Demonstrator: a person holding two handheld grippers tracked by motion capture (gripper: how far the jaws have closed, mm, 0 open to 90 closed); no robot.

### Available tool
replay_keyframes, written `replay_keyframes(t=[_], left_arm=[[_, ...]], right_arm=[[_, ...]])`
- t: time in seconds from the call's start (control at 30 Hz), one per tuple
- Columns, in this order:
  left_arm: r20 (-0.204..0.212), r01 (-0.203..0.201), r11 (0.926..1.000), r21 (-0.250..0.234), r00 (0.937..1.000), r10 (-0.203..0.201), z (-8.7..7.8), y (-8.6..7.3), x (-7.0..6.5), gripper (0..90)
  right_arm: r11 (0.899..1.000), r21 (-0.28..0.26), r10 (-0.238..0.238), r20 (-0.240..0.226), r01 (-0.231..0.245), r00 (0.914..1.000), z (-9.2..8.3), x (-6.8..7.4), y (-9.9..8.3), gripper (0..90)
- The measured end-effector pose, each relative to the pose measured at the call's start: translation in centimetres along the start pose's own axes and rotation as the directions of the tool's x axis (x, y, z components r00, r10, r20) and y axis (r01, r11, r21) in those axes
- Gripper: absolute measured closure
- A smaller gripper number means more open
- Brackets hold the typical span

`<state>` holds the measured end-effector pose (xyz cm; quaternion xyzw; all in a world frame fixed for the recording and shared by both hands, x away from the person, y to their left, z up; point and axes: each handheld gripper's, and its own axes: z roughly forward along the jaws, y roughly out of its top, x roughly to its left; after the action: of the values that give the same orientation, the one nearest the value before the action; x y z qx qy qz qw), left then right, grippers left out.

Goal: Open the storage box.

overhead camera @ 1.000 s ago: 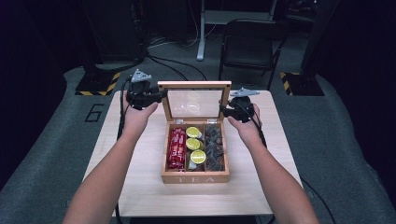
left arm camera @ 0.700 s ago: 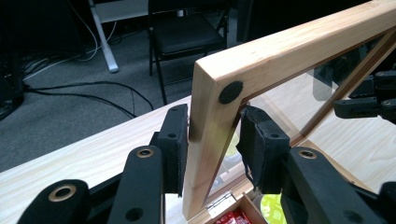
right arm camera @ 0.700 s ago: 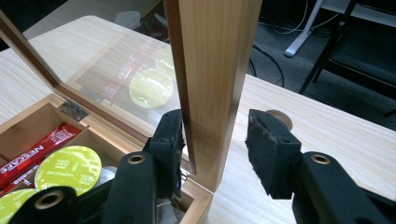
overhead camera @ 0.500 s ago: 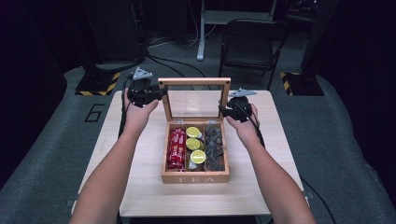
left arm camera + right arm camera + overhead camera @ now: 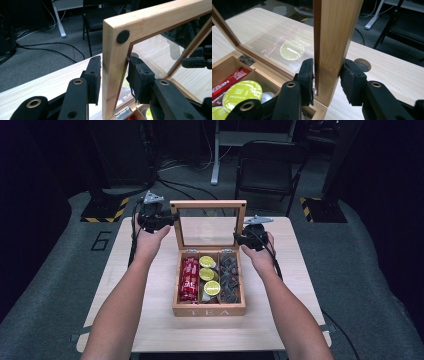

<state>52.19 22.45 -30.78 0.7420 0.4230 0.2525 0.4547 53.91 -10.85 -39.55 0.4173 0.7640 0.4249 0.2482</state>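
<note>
High view first: my wooden tea box sits on the light wood counter, its glass-paned lid standing upright at the back edge of the box. I use the box as my landmark for everything else.

My left claw is at the lid's left upright, near the top corner. In the left gripper view the pads sit on either side of that wooden frame post, just below a round black bumper on the corner; the far pad touches the inner face, the near pad lies against the outer face (a thin sliver of shadow makes that contact hard to be sure of). The claw is clamped narrow on the lid.

My right claw is at the lid's right upright, lower down, just above the box's back right corner. Its jaws have just been closing, and in the right gripper view both pads press on the frame post, so it too grips the lid.

Inside the box, the left compartment holds red sachets, the middle one holds yellow-topped capsules, and the right one holds dark items that I cannot identify. Behind the box, past the counter's far edge, stands a dark chair on the grey floor.
</note>
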Motion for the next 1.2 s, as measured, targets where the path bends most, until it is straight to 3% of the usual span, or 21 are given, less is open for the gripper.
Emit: replay_keyframes(t=[0.37, 0.43, 0.63, 0.8, 0.87, 1.2], left_arm=[[0.007, 0.016, 0.9999, -0.003, 0.9998, -0.016, 0.3, -0.2, 0.4, 62.7], [0.007, 0.019, 0.9998, -0.003, 0.9998, -0.019, 0.3, -0.3, 0.4, 62.3], [0.019, 0.032, 0.9994, -0.012, 0.9993, -0.032, 0.3, -0.6, 0.4, 61.5], [0.031, 0.025, 0.9997, -0.007, 0.9992, -0.025, 0.3, -0.9, 0.3, 60.0], [0.039, 0.043, 0.9989, -0.019, 0.9984, -0.042, 0.3, -1.1, 0.1, 59.9], [0.056, 0.043, 0.9990, -0.007, 0.9975, -0.043, 0.3, -2.5, 0.0, 59.5]], right_arm=[[1.000, 0.008, 0.003, 0.016, -0.003, 0.9999, 0.6, -0.1, -0.4, 63.5], [1.000, 0.013, 0.028, 0.010, -0.028, 0.9996, 0.6, -0.2, -0.5, 64.4], [0.999, 0.015, 0.028, 0.002, -0.028, 0.9996, 0.8, -0.4, -0.3, 64.7], [0.999, 0.024, 0.033, 0.012, -0.033, 0.9994, 0.8, -0.2, -0.2, 64.8], [0.999, 0.022, 0.029, 0.019, -0.029, 0.9994, 0.8, -0.2, -0.2, 64.8], [0.998, 0.032, 0.053, 0.019, -0.053, 0.9984, 1.0, -0.2, -0.1, 64.8]])
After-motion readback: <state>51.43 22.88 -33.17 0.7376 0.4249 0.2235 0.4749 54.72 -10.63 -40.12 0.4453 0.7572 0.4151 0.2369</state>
